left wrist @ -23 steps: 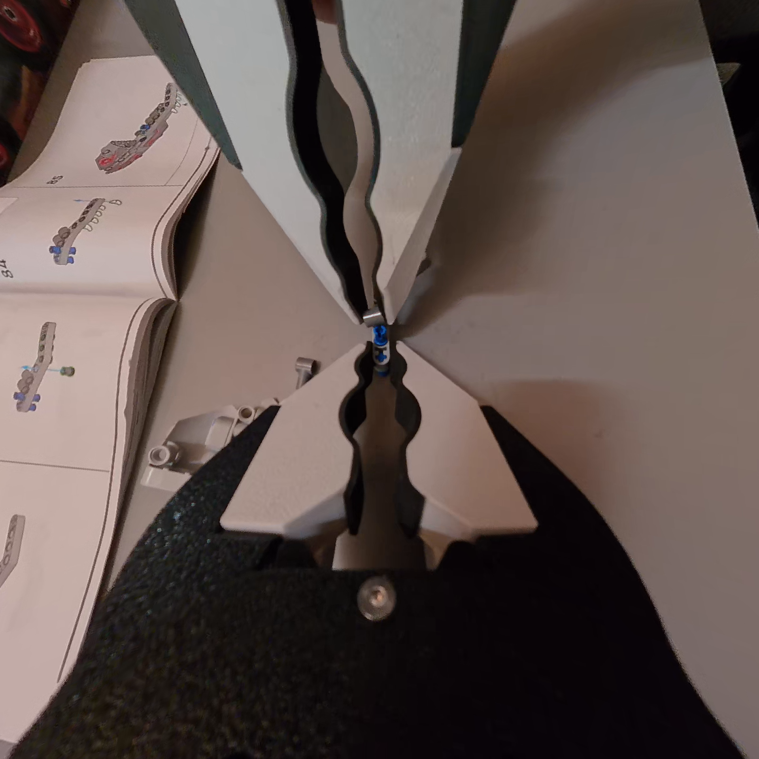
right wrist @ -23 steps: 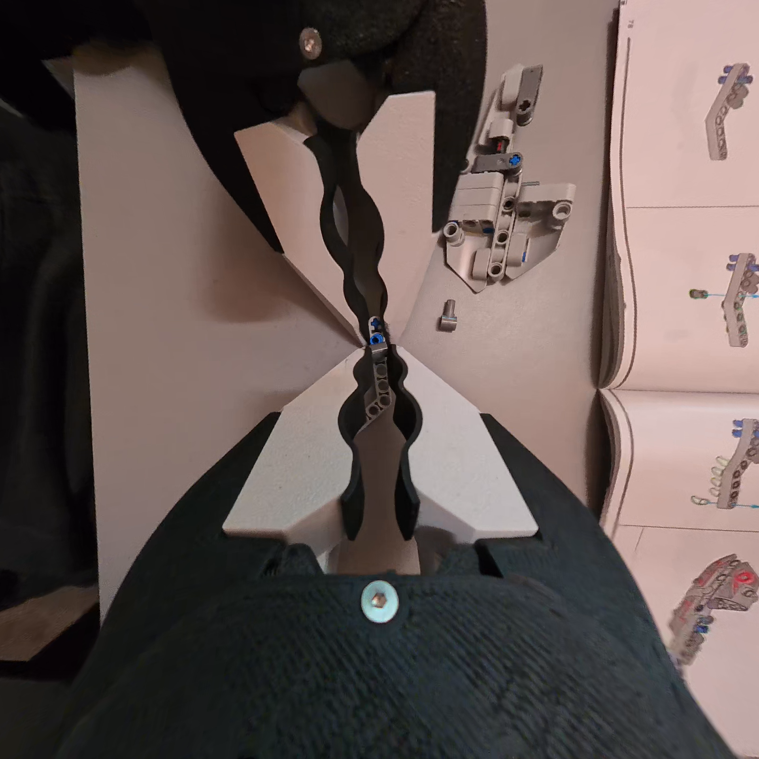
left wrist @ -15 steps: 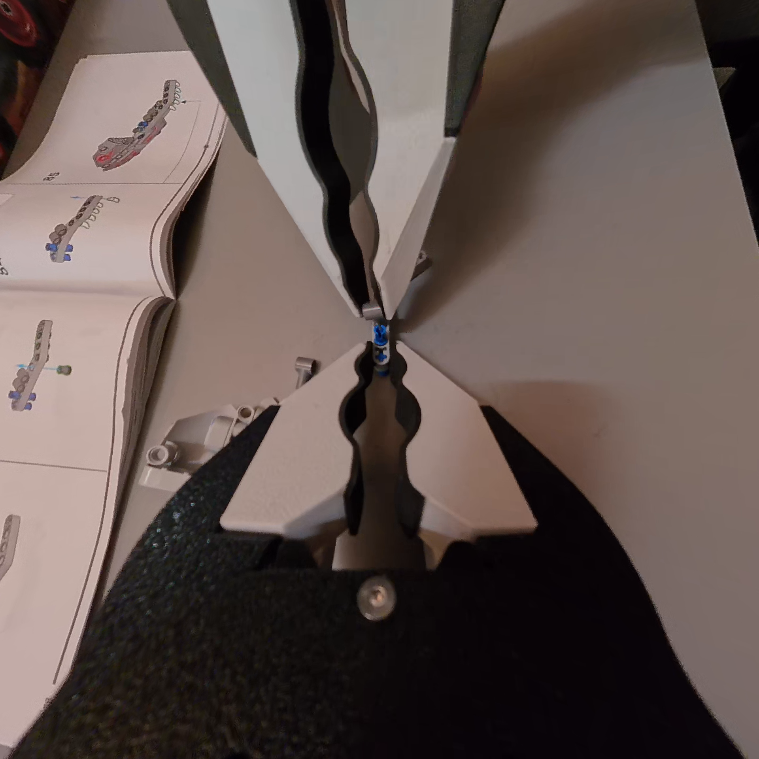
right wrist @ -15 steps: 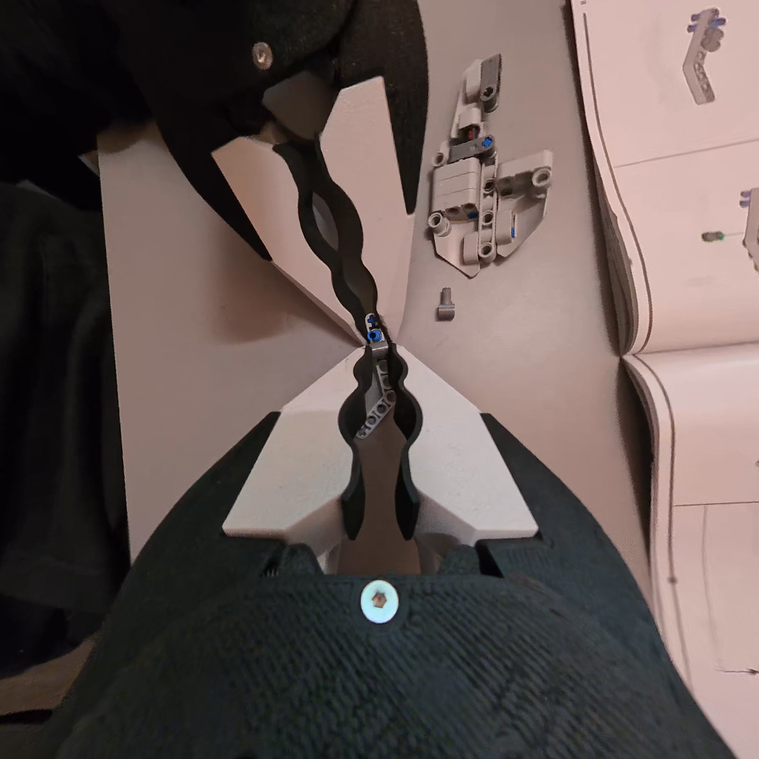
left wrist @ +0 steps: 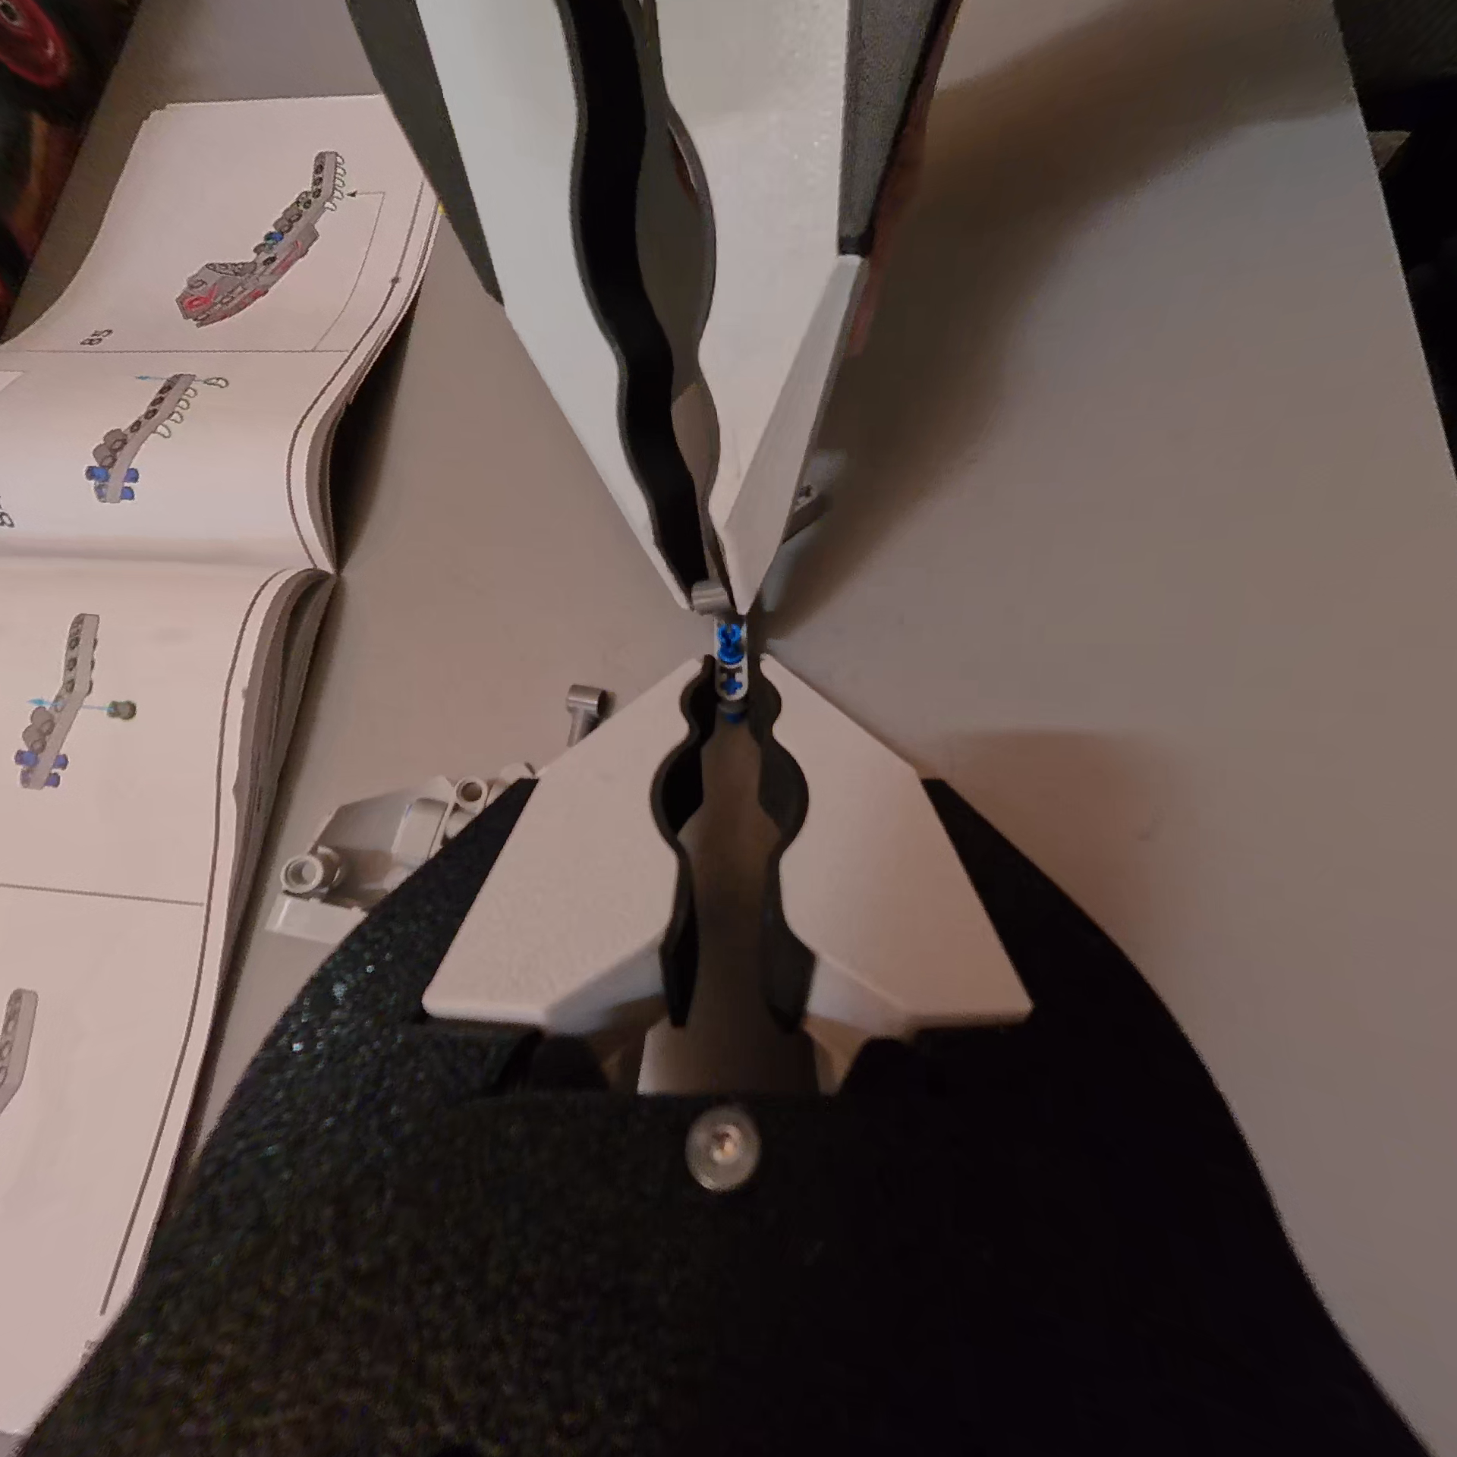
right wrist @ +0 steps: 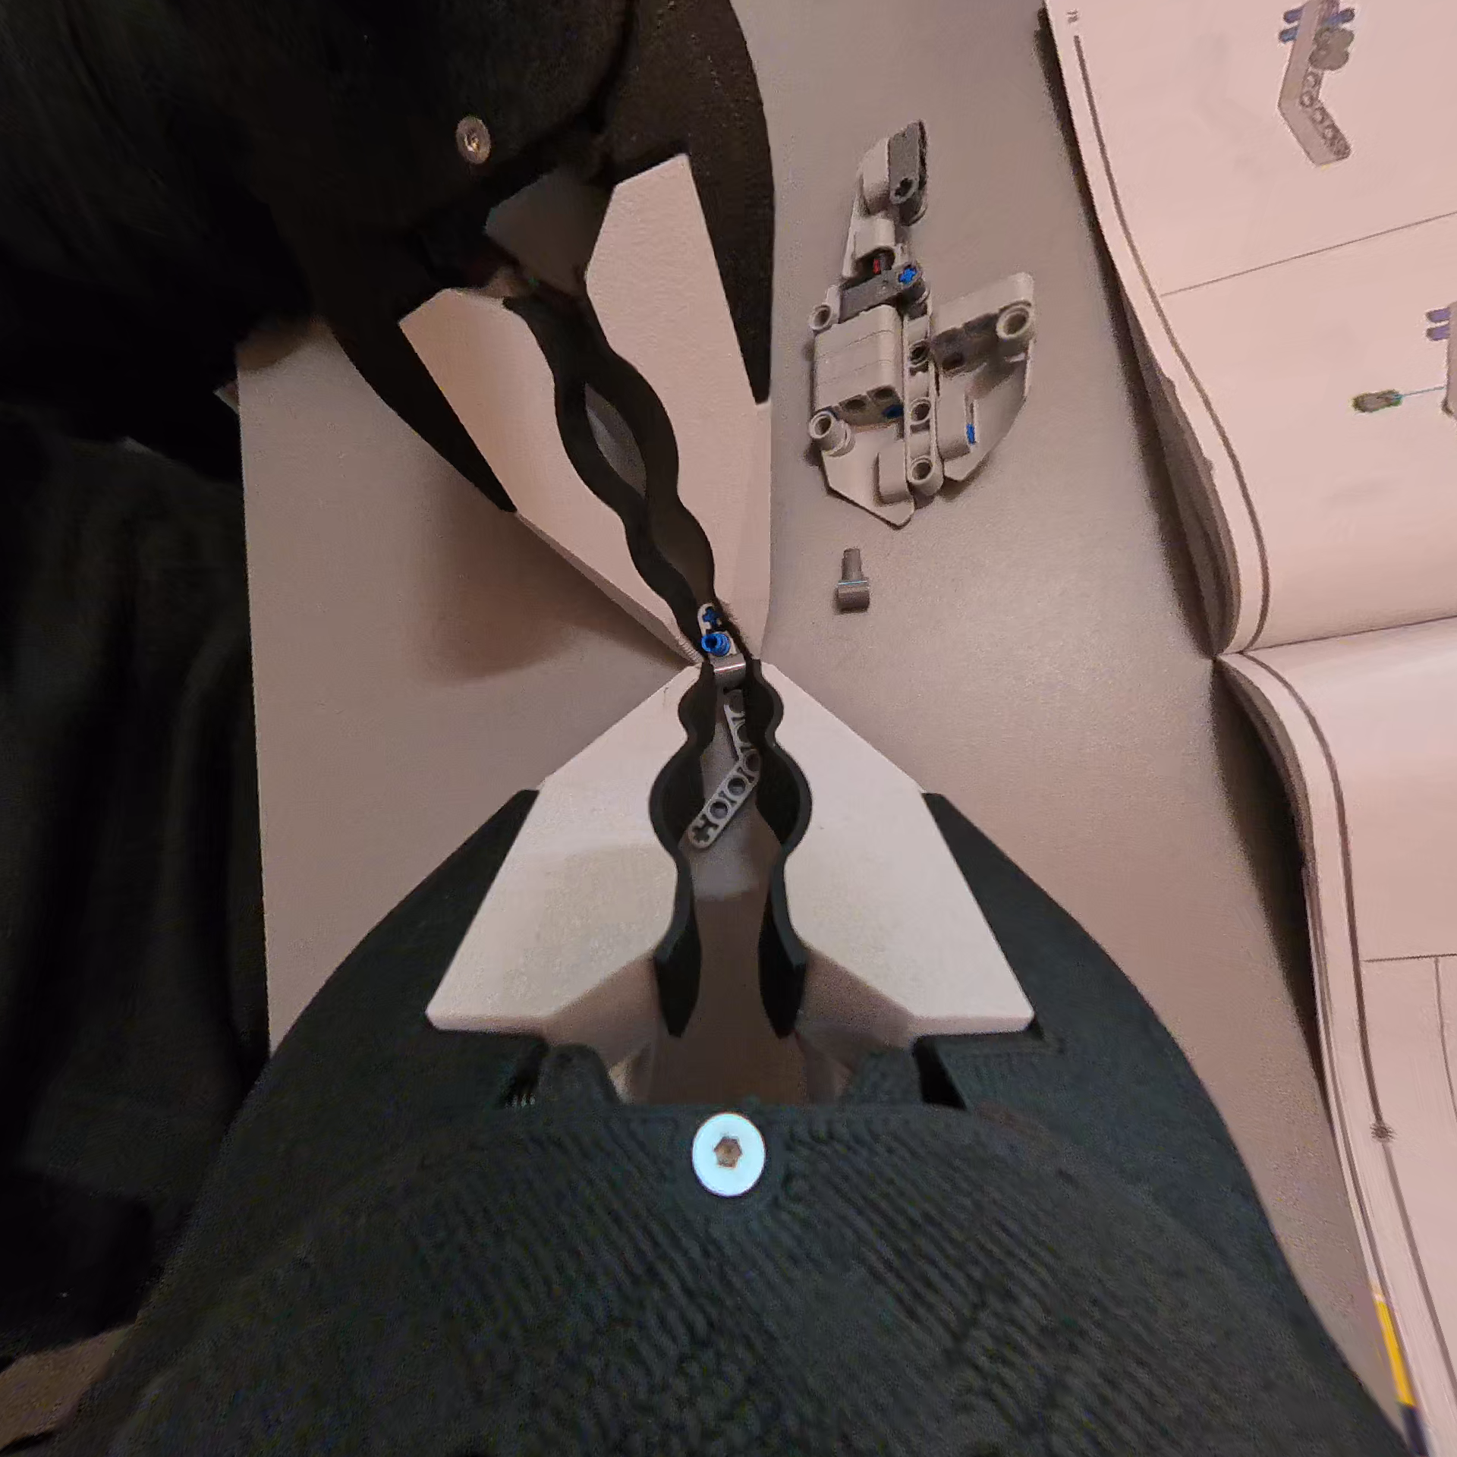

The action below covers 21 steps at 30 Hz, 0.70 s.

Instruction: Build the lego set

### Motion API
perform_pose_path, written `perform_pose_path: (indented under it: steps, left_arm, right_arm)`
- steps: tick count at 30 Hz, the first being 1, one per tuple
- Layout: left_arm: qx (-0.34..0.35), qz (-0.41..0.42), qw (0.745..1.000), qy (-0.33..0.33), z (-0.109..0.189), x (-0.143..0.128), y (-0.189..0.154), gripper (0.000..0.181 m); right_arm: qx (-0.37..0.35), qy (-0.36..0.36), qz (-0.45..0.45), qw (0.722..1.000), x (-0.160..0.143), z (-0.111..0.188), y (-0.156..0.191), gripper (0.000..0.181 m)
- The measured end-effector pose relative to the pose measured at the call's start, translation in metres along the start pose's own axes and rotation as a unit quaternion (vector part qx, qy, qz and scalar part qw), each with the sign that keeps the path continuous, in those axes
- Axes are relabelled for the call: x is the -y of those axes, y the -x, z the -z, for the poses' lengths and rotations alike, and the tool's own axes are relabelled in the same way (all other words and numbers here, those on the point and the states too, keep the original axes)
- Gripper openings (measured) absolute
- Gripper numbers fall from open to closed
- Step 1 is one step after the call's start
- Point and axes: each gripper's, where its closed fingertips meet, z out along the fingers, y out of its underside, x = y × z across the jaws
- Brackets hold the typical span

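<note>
Though half-hidden leftward, bent beam [right wrist: 725,796] rightward.

Pale table [left wrist: 1104,552] w/ dark cloth [right wrist: 118,709] off its edge; red-black item [left wrist: 31,47] in corner.

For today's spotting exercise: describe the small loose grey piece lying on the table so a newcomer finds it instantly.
Start in the right wrist view at the open instruction booklet, then move left to the flat grey Lego assembly on the table. Just below its pointed tip lies the loose grey connector, alone, touching nothing, far smaller than the assembly.
</note>
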Motion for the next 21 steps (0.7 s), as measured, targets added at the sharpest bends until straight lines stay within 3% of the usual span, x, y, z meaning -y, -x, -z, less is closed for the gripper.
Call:
perform_pose_path:
  steps: [11, 15, 18, 20, 21]
  left_arm:
    - [-0.005, 0.005, 1.000, 0.001, 0.0002, -0.0008, -0.0001, 0.005]
    - [-0.007, 0.005, 1.000, 0.001, 0.0008, -0.0015, -0.0005, 0.005]
    - [-0.003, 0.006, 1.000, 0.000, 0.0009, -0.0012, 0.0007, 0.005]
    - [0.005, -0.004, 1.000, -0.002, 0.0008, -0.0007, 0.0006, 0.005]
    - [0.007, -0.008, 1.000, -0.002, 0.0011, -0.0008, 0.0004, 0.005]
  right_arm:
    - [-0.045, 0.067, 0.078, 0.994, -0.0048, -0.0059, -0.0021, 0.006]
    - [-0.016, 0.003, 0.028, 0.999, -0.0026, -0.0075, -0.0018, 0.006]
    - [-0.028, -0.005, 0.048, 0.998, -0.0014, -0.0073, -0.0021, 0.007]
    - [-0.019, -0.001, 0.071, 0.997, -0.0022, -0.0072, 0.0005, 0.009]
    - [-0.015, 0.022, 0.078, 0.997, -0.0086, -0.0079, 0.0005, 0.026]
